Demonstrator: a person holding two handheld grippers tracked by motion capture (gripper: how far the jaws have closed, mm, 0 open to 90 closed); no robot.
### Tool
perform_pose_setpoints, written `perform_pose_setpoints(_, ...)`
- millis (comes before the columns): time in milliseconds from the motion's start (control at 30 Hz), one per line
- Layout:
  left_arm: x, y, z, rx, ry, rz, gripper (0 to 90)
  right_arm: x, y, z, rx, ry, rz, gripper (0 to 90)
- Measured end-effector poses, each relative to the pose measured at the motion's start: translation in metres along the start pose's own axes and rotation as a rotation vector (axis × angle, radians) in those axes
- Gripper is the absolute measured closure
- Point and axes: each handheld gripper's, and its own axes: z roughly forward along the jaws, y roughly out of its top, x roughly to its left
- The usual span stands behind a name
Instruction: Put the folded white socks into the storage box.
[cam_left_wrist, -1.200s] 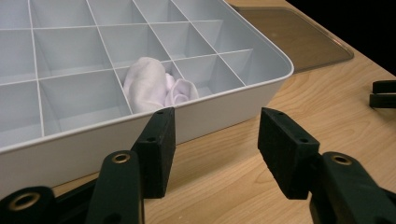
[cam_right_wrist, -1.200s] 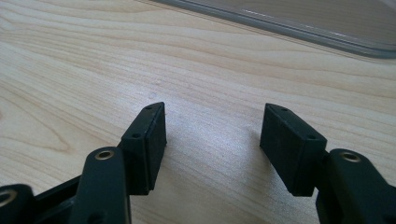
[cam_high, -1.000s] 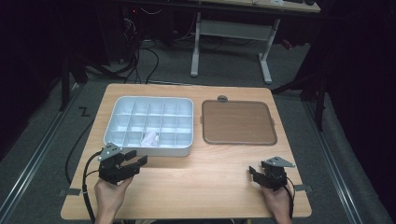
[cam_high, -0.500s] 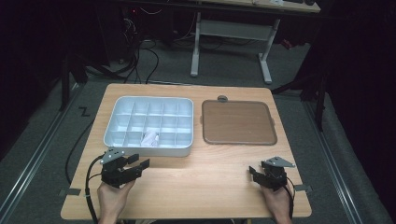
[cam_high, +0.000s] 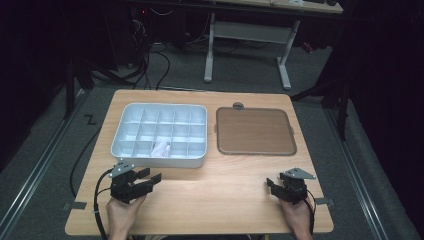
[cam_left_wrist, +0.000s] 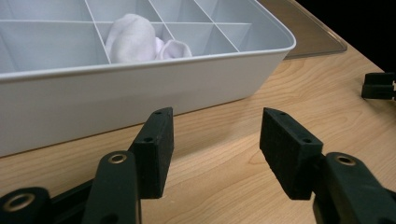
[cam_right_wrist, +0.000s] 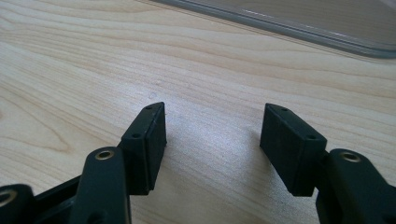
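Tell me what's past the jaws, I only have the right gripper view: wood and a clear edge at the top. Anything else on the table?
Observer: That edge belongs to a brown tray at the table's right half. Left of it stands a white compartment box.
Operator: Box empty?
Observer: No, a white cloth bundle lies in a compartment of the front row; the other cells look empty.
Operator: Left gripper?
Observer: The left gripper is open with nothing between its jaws, just in front of the box's near wall.
Operator: And mine from above?
Observer: The right gripper sits near the table's front right, open on bare wood.
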Motion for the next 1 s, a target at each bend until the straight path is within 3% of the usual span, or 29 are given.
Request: perform_pose_setpoints(1000,0.016,-0.024,0.011,0.044,0.034,-0.017,43.1,0.0,0.0,0.0,0.0,0.0,0.0,41.5)
